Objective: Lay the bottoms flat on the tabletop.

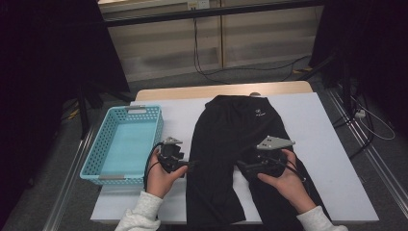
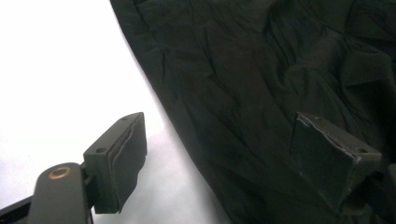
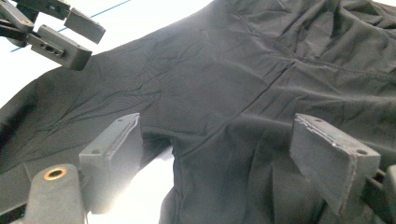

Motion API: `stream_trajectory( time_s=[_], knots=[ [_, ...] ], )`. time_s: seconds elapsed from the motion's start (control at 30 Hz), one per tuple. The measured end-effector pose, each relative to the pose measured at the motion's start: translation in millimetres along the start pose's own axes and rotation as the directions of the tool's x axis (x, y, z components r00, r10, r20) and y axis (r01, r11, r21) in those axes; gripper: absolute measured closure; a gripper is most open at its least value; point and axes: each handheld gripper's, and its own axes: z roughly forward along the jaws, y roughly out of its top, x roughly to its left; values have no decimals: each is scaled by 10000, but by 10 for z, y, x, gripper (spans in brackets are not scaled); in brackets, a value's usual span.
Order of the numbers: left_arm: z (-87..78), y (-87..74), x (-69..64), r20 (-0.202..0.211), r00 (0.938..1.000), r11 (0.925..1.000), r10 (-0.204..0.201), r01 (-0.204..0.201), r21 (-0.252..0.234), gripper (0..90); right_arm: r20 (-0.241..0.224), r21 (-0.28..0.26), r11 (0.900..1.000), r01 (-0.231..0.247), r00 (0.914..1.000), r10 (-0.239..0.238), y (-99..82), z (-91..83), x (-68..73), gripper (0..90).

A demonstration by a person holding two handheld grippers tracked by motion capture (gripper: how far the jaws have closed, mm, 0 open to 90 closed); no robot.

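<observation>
A pair of black trousers point(image 1: 231, 139) lies flat on the white-covered table point(image 1: 322, 144), waist at the far side and legs toward me. My left gripper point(image 1: 188, 166) sits at the outer edge of the left leg. Its jaws stand open, one over the white cover and one over the dark cloth point(image 2: 243, 70), with nothing pinched in the left gripper point(image 2: 224, 158). My right gripper point(image 1: 239, 167) hovers low by the crotch, where the two legs part. The right gripper point(image 3: 219, 158) is open over the fabric point(image 3: 243, 70). The left gripper point(image 3: 70, 32) also appears far off at the top left.
An empty light-blue plastic basket point(image 1: 113, 180) stands on the table's left side, close to my left hand. White cover lies bare to the right of the trousers. Cables run across the floor beyond the table.
</observation>
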Motion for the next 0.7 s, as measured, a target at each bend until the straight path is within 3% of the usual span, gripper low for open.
stream_trajectory(
  time_s=[0.53,0.7],
  knots=[
    [19,-60,-29,82,9999,9999,131,-132,87,132,141,-134,9998,-171,9998,173,-7,-43,-63,168],
    [-4,-69,-26,-71,9999,9999,116,-116,-15,135,167,-126,9998,-127,9998,129,-6,-41,-62,166]
  ],
)
